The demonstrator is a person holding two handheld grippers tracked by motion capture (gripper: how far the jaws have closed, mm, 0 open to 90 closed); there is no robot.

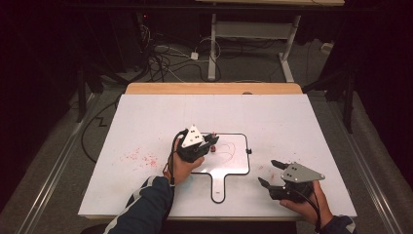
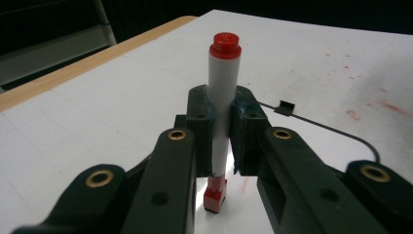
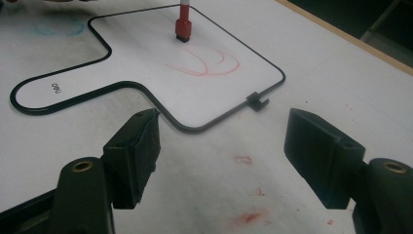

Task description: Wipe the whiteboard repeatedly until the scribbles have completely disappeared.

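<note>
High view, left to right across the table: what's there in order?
Red smudges → left hand-held gripper holding the red marker → red scribble on the small whiteboard → board's side clip → right hand-held gripper.

This looks like a lab or workroom. At the top of the frame, tangled cables (image 1: 160, 56) lie on a grey floor (image 1: 243, 68) under a metal-legged table (image 1: 253, 29), past the white desk (image 1: 146, 126).

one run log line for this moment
left tool: shut on red-capped white marker, upright | marker tip: on small black-rimmed whiteboard by red scribble | right tool: open, off board
</note>
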